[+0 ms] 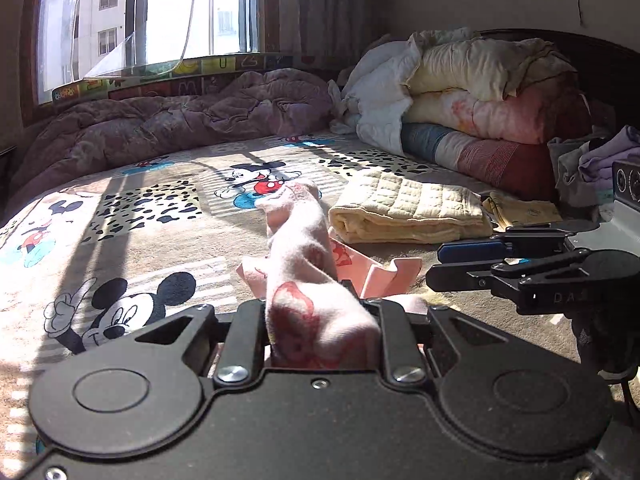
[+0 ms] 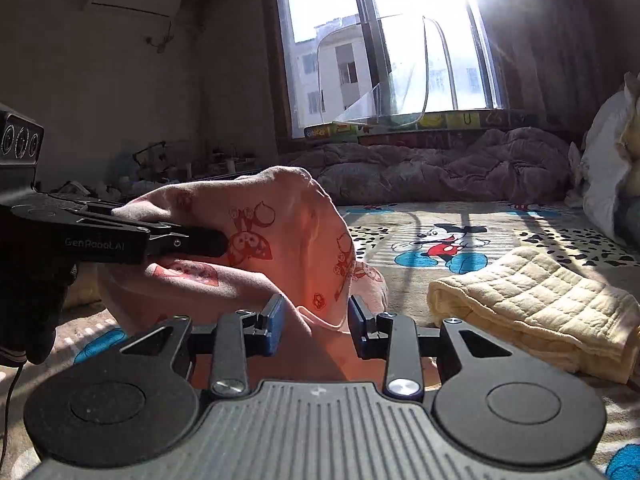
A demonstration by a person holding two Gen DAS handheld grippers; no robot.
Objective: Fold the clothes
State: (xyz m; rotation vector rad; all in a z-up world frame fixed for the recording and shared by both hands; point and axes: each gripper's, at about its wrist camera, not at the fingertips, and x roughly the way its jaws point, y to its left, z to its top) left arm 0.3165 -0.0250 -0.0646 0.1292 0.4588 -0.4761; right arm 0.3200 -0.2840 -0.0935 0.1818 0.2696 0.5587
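Holding: we pinch the pink garment [image 1: 308,280] in the left gripper [image 1: 320,332]; its jaws are pressed onto a bunched fold of the cloth, which fills the gap between them.
Lift: in the right wrist view the left gripper [image 2: 208,242] carries the garment [image 2: 280,232] above the bed [image 2: 400,292], its lower part trailing down to the sheet. We judge the raised grip lets the cloth hang free so an edge can be found.
Right gripper: the right gripper [image 2: 316,320] has its jaws spread, with a low fold of the garment lying between them but not clamped. We judge it is placed to take a second hold.
From the left: the right gripper [image 1: 460,264] sits just beside the garment, level with the cloth on the bed.
Axis: from the left wrist view the garment runs as a long rope straight away from the jaws, its far end pointing toward the window [image 1: 160,12].
Stage: crumpled, not flat; whether a fold is forming or being reopened, we cannot tell.
Nearby: a folded yellow quilted cloth [image 1: 412,212] lies apart on the bed, to the right.
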